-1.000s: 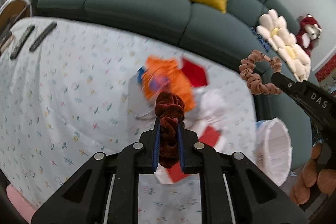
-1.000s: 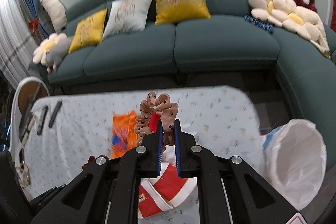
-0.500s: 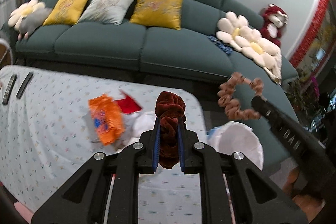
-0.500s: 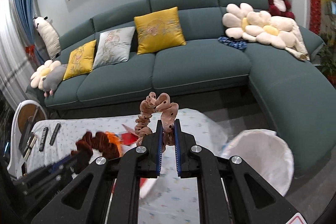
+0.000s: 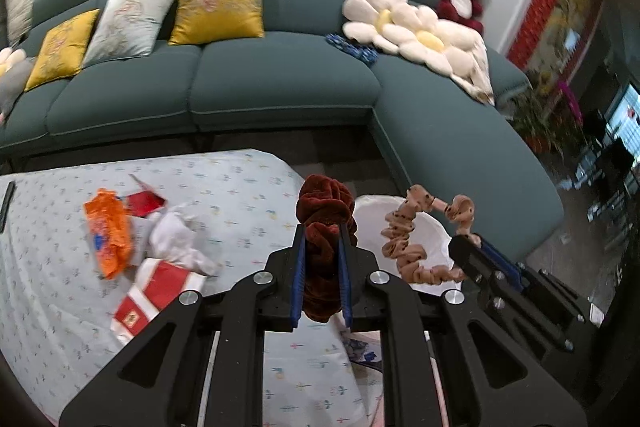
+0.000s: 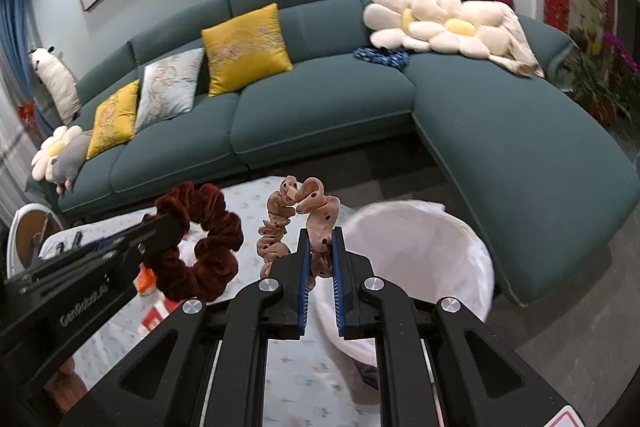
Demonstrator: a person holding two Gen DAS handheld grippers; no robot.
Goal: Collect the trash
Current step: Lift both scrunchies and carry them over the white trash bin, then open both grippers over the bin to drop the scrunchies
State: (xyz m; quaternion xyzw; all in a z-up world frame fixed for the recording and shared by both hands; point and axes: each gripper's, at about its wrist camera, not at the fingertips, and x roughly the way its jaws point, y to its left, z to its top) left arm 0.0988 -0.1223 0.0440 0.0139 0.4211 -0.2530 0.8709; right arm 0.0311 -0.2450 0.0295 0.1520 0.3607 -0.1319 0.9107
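My left gripper (image 5: 322, 239) is shut on a dark red velvet scrunchie (image 5: 326, 211), held in the air above the table's right end; it also shows in the right wrist view (image 6: 200, 239). My right gripper (image 6: 320, 241) is shut on a pink dotted scrunchie (image 6: 308, 211), held over the near rim of the white-lined trash bin (image 6: 432, 255). In the left wrist view the pink scrunchie (image 5: 404, 239) hangs in front of the bin (image 5: 376, 211). On the table lie an orange wrapper (image 5: 110, 231), crumpled white paper (image 5: 176, 235) and red-and-white packaging (image 5: 154, 291).
The table has a white flowered cloth (image 5: 240, 187). A teal corner sofa (image 5: 280, 83) with cushions and plush toys curves behind the table and the bin. A remote control (image 5: 6, 203) lies at the table's far left edge.
Both grippers have swung right from over the table toward the bin, each still holding its scrunchie. The bin now lies right below the right gripper.
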